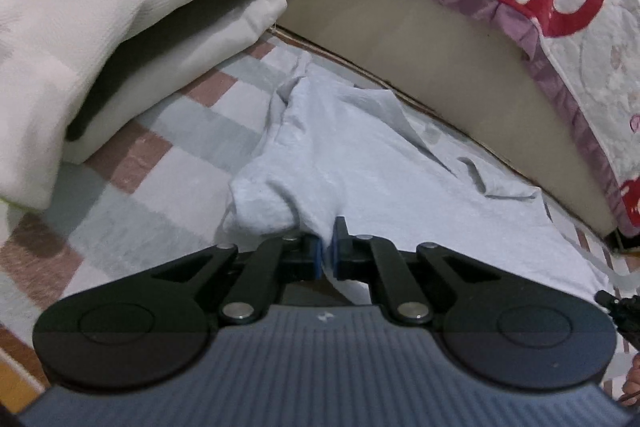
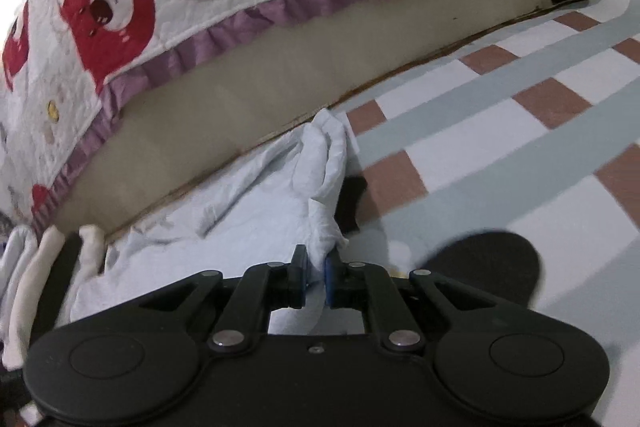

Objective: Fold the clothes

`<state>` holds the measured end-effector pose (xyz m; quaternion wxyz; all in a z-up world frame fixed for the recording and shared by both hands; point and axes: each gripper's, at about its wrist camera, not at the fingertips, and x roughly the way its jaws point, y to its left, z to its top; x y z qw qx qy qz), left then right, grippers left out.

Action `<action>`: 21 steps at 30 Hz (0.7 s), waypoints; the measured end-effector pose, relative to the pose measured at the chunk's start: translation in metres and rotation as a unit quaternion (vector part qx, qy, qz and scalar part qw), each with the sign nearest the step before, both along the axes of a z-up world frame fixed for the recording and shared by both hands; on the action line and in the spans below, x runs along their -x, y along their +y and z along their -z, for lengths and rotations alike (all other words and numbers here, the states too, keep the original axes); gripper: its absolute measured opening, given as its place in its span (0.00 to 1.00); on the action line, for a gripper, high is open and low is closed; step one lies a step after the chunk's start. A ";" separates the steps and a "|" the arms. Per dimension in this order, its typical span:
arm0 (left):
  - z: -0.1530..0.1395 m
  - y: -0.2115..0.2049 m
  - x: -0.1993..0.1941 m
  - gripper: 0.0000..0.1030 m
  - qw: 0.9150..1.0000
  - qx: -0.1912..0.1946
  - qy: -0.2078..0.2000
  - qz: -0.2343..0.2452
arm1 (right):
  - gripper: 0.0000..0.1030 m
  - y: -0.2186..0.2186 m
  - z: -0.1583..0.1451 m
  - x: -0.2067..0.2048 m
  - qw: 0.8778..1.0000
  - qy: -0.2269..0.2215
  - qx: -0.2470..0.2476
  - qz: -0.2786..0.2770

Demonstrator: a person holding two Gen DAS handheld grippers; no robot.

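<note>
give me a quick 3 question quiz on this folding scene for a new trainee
1. True or false: the left gripper is open and clear of the pale blue garment.
2. What is the right gripper pinching?
A. the quilt with red bears
B. a bunched edge of the pale blue garment
C. the checked mat
3. Fill in: in the left wrist view, the stack of folded clothes sits to the ____ of the garment.

Key
1. False: its jaws are shut on a fold of the garment.
2. B
3. left
</note>
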<state>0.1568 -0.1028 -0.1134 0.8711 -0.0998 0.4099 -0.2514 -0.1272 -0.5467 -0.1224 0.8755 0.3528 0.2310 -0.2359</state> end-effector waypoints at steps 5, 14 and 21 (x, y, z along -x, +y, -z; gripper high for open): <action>-0.012 0.016 0.029 0.04 1.000 0.004 0.010 0.008 | 0.08 0.024 -0.003 0.040 1.000 0.028 -0.006 -0.002; -0.010 0.050 0.069 0.04 0.997 0.015 0.071 0.016 | 0.08 0.047 -0.007 0.088 0.998 0.059 -0.026 0.005; 0.040 0.067 0.066 0.04 0.985 0.003 0.174 -0.021 | 0.08 0.052 0.012 0.090 0.989 0.147 -0.033 -0.002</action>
